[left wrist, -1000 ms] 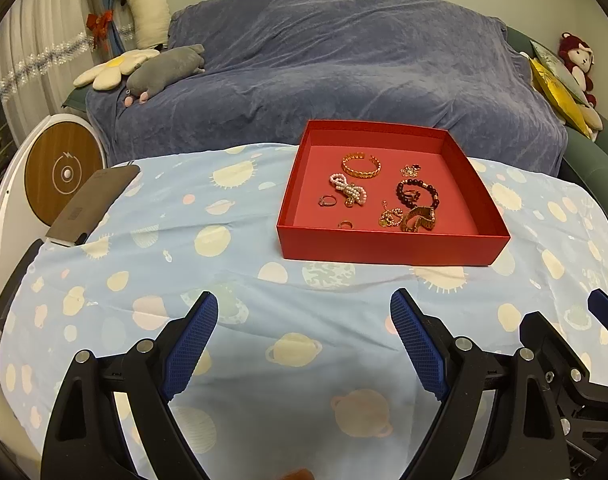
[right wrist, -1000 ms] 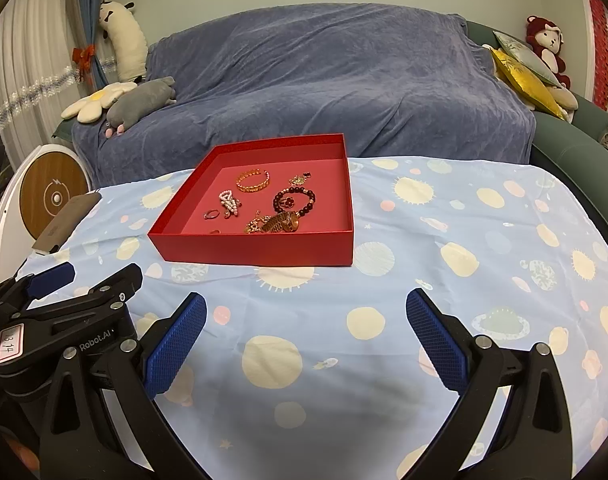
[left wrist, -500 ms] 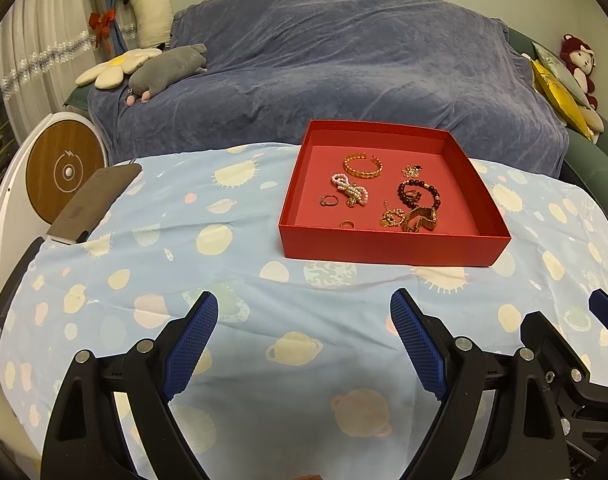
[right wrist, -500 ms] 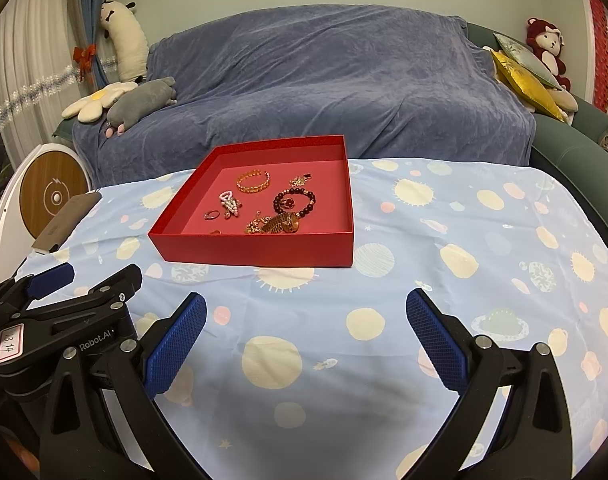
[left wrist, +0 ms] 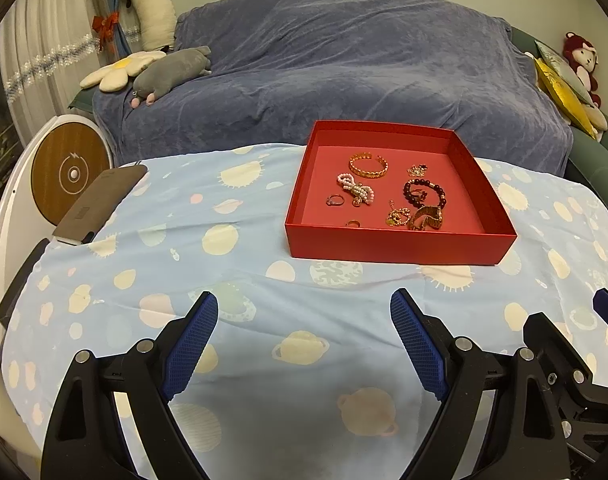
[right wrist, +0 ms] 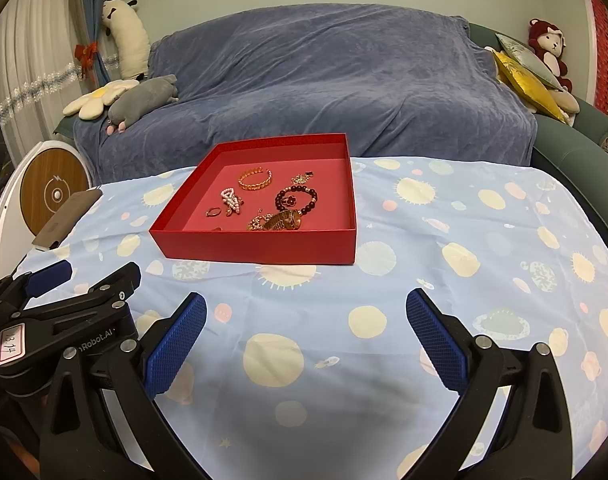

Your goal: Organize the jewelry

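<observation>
A shallow red box [left wrist: 400,246] [right wrist: 255,246] stands on the planet-print blue cloth [left wrist: 263,320]. Inside lie a gold bangle [left wrist: 368,165] [right wrist: 255,179], a pearl bow clip [left wrist: 356,192] [right wrist: 230,198], a dark bead bracelet [left wrist: 424,194] [right wrist: 295,199], a gold watch [left wrist: 426,218] [right wrist: 283,221], small rings [left wrist: 334,199] and charms. My left gripper [left wrist: 304,336] is open and empty, well short of the box. My right gripper [right wrist: 306,340] is open and empty, also short of the box. The left gripper shows at the lower left of the right wrist view [right wrist: 63,308].
A grey phone-like slab [left wrist: 99,204] lies at the cloth's left edge. A round white and wood stand [left wrist: 67,174] is beside it. A sofa under a blue cover [left wrist: 344,72] with plush toys stands behind the table.
Both views have shifted very slightly; the box sits a touch lower in the frames. Both grippers stay open and empty.
</observation>
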`<state>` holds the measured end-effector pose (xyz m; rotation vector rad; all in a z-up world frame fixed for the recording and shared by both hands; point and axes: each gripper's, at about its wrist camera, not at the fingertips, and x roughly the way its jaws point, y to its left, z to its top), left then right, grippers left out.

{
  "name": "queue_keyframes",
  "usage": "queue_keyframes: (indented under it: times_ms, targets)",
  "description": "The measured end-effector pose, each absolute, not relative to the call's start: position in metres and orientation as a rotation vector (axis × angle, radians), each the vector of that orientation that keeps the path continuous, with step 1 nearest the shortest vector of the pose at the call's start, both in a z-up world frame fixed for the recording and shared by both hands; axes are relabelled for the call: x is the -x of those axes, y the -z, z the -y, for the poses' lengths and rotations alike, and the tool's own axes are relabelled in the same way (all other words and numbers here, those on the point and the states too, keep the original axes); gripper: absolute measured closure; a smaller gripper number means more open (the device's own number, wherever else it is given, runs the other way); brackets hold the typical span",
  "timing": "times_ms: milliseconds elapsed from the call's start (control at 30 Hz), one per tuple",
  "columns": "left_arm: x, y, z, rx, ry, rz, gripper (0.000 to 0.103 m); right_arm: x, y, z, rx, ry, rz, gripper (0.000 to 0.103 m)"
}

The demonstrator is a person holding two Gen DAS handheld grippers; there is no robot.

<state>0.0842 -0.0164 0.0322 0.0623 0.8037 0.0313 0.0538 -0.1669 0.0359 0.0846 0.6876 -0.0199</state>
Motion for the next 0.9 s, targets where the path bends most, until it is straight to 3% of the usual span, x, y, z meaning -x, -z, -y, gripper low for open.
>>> queue_keyframes:
  times_ms: [900]
  targets:
    - [-0.0828,-0.0346,0.0176,-0.073,-0.044,-0.787,0.018,-0.0534,-0.0346,0.1672,-0.09,0.024,-0.687,0.005]
